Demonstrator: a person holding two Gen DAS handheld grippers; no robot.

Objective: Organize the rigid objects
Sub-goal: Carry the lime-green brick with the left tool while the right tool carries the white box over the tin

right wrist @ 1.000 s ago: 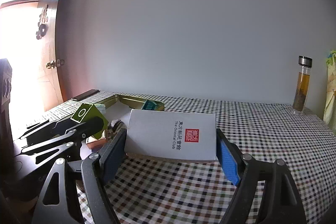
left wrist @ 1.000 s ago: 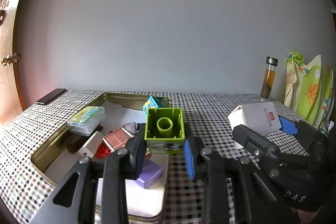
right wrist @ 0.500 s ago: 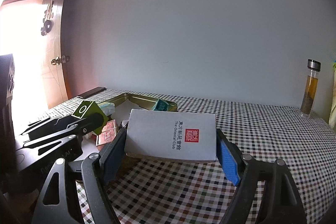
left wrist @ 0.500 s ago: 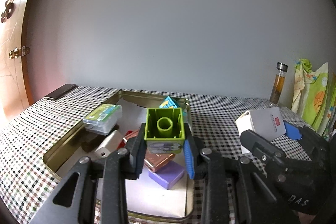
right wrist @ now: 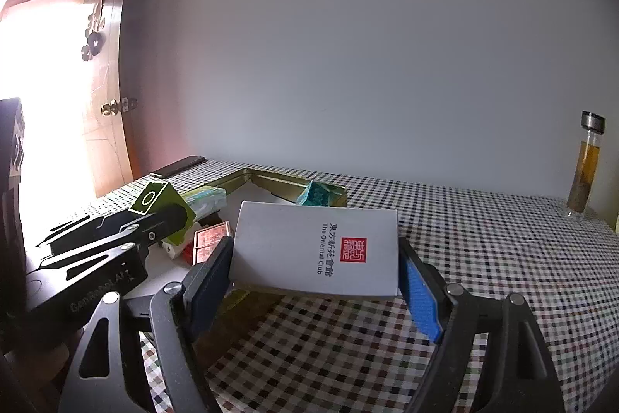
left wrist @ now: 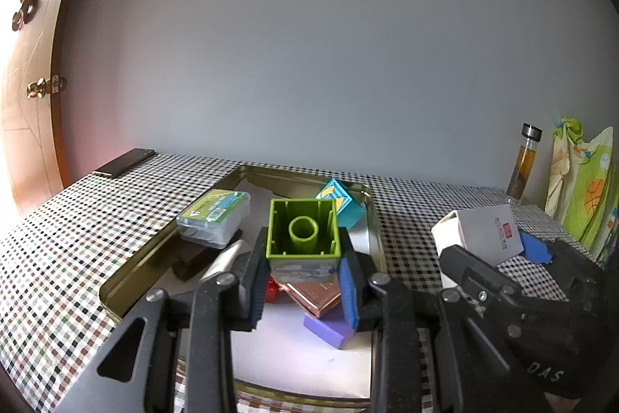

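Rigid objects mostly lie gathered already in the gold tin tray [left wrist: 127, 283] that sits just ahead of and below the left gripper [left wrist: 303, 291]: a clear plastic case [left wrist: 214, 217] ahead to its left, a teal carton [left wrist: 340, 202] just past its tips on the right, and a copper-coloured box [left wrist: 315, 300] and a purple block [left wrist: 329, 329] directly under its jaws, so the sorting looks well along. By my reading two pieces are left to be set down, and both are in the air. That left gripper is narrowly set and clamped on a green building block [left wrist: 303, 239], hollow underside facing the camera, pads pressing its two side walls, carried over the tray's near half. To its right, the right gripper [right wrist: 315, 277] stands wide and is clamped on the short ends of a white card box [right wrist: 315, 248] with a red seal, held roughly level above the checked tablecloth [right wrist: 483, 258] beside the tray's right rim. Neither carried piece touches anything else. A glass bottle [right wrist: 586, 167] stands far off to the right gripper's right, well apart from the tray
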